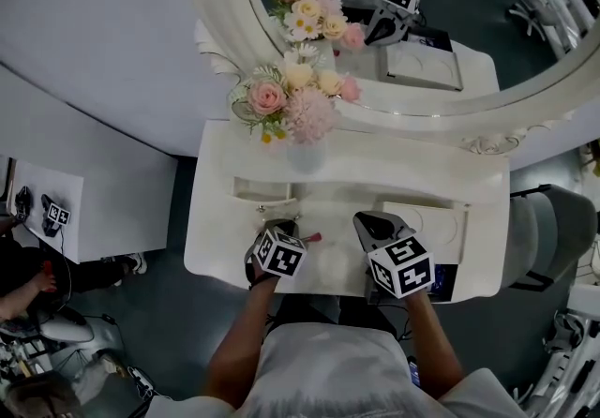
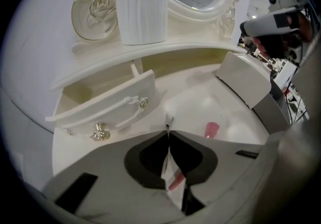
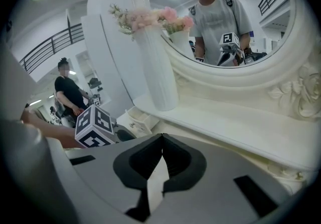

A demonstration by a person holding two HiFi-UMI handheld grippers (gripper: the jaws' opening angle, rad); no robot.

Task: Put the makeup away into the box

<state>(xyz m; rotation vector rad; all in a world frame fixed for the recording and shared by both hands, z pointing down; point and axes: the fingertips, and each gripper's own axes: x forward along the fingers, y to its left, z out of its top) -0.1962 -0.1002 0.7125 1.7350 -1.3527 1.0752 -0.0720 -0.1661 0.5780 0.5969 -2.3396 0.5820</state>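
While right gripper point(image 3: 161, 138) sits closed, empty, left gripper point(image 2: 168, 130) pinches thin metal piece point(image 2: 168, 120) over pink tube point(image 2: 211, 130) at front edge of desk point(image 2: 200, 100).

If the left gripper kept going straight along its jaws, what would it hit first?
Probably the bare vanity top, between the open drawer and the pink makeup stick; depth is unclear.
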